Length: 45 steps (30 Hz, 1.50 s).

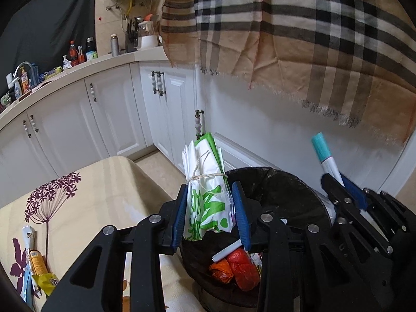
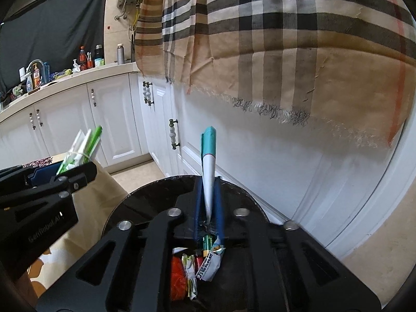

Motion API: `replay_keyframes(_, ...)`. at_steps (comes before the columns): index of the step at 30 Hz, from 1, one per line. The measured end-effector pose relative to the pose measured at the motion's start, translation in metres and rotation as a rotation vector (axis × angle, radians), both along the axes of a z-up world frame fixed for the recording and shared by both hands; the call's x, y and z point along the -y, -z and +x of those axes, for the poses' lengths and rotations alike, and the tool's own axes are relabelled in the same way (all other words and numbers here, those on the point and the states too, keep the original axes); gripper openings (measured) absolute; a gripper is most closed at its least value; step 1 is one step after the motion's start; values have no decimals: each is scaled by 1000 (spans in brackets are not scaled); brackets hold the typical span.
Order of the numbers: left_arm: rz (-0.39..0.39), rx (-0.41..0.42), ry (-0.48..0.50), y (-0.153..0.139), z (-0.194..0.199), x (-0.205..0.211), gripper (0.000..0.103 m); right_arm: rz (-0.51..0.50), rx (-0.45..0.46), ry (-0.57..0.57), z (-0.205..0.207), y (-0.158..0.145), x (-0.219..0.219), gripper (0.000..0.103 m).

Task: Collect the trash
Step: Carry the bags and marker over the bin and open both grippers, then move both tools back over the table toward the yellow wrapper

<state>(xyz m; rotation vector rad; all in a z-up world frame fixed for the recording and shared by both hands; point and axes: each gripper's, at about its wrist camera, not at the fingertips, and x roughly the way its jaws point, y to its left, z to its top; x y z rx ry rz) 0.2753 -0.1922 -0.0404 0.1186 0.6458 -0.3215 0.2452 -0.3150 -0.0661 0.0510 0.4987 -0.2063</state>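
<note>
The left hand-held gripper (image 1: 212,209) pinches a soft green-and-white plastic bag bundle tied with string (image 1: 206,182); the right hand-held gripper (image 2: 208,202) pinches a thin white tube with a teal cap (image 2: 208,161). Both hang over the round black-lined trash bin (image 1: 293,189) — a crooked drop could bounce the smooth tube off the rim.

A: At 6 o'clock in the left wrist view, the bin (image 1: 273,182) is largely masked by the left gripper (image 1: 212,213); only part of its rim and some red scraps show.

B: The tube's (image 2: 209,166) lower end vanishes between the blue fingers (image 2: 198,202) of the right gripper (image 2: 208,208).

A: At 9 o'clock, the counter (image 1: 109,61) bottles are too small to read.

B: The checked cloth (image 2: 286,39) runs off the frame at 12 o'clock.
</note>
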Motion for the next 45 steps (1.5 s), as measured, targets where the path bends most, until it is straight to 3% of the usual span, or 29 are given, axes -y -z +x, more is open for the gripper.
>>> replay_keyframes(3,8,-8,-16,3,2,0,51,8,1,15,2,3,3,26)
replay_keyframes(18,-6,25,-63,-17,-16,-30,58,11,-1,-3,-13,-11,-11,32)
replay_keyframes(20,-5,33,-76,-20,-24,-41,58,20,2,-17,-18,-16,-19,38)
replay_keyframes(26,19,65,-141,-25,-51,-81,64,42,-3,-83,-33,-24,-46,39)
replay_keyframes(45,72,-16,-439,3,-115,-236,66,20,-58,-379,-61,-34,-177,40)
